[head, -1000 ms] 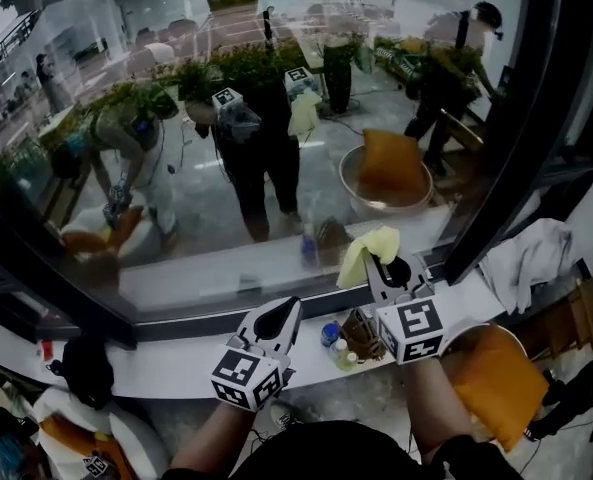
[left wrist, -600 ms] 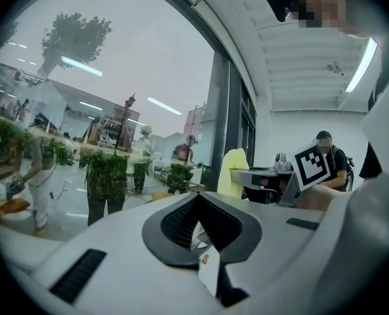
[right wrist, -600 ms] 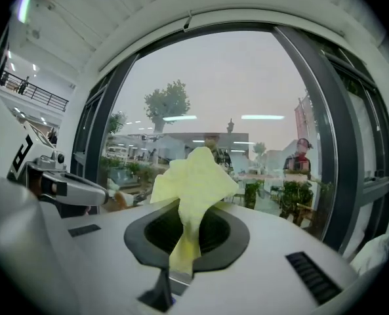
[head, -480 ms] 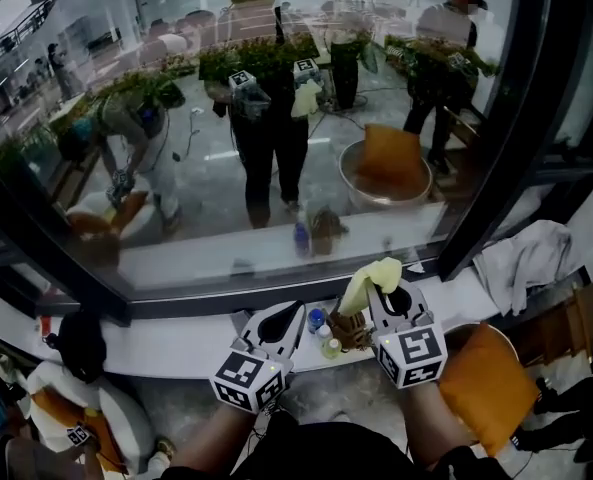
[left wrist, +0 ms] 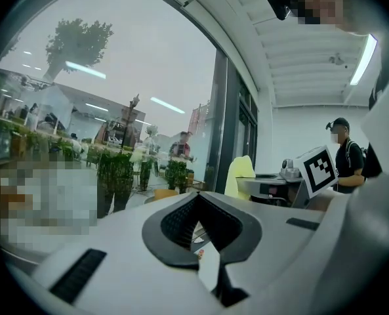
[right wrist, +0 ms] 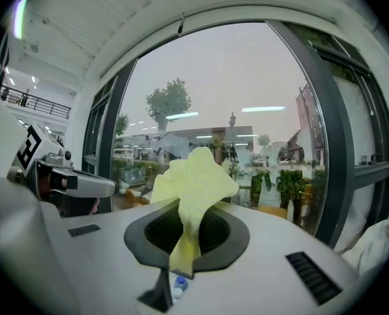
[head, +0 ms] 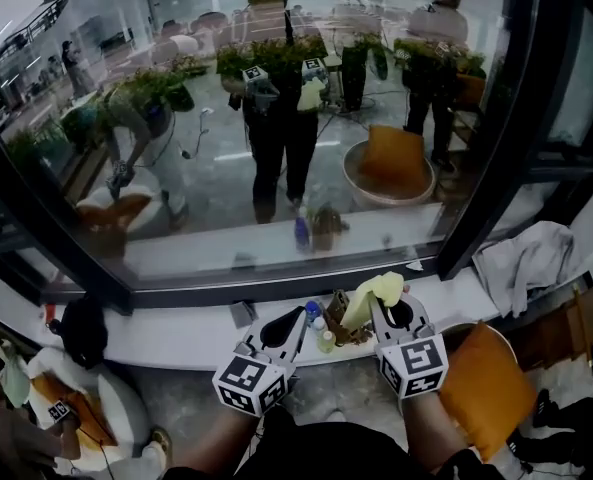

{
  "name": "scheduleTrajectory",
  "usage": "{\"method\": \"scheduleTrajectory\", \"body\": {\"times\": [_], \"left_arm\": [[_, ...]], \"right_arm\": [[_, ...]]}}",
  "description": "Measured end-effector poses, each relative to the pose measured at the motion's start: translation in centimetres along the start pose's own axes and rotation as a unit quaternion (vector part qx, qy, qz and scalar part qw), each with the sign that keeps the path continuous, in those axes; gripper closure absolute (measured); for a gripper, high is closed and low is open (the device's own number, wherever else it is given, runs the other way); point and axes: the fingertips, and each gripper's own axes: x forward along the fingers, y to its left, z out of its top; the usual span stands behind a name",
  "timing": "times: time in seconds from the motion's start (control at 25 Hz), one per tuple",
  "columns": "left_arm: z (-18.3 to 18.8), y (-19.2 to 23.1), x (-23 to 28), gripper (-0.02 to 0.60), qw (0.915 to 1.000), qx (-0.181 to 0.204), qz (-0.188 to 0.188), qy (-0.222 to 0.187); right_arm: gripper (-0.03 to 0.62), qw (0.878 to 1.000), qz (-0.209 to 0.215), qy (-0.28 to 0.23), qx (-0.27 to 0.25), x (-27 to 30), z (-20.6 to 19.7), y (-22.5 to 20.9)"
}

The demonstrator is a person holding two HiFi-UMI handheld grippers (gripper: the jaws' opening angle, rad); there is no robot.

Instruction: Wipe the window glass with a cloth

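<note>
The cloth point(head: 373, 293), yellow, is clamped in the clenched right gripper point(head: 384, 301), low before the window glass point(head: 226, 118) and short of it. From the cloth, the glass lies ahead and upward. The left gripper point(head: 294, 314), closed on nothing, is held about as near the glass. Small bottles point(head: 323, 338) on the counter point(head: 166, 336) under the glass are judged clear of an upward reach.

The cloth point(right wrist: 193, 176) pinched in the right gripper point(right wrist: 186, 238) is soft, crumpled yellow fabric. The gripper's shell is smooth matt white plastic. Ahead of it, the window glass point(right wrist: 246, 97) looks glossy and reflective.
</note>
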Motion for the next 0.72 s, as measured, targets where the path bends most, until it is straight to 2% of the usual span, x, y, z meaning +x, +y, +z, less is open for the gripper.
{"method": "scheduleTrajectory", "body": {"times": [0.72], "left_arm": [[-0.2,-2.4,-1.1,0.574,1.0000,0.005,0.006,0.001]], "right_arm": [[0.551,1.000,0.017,-0.009,0.010,-2.9,-0.4,0.8]]}}
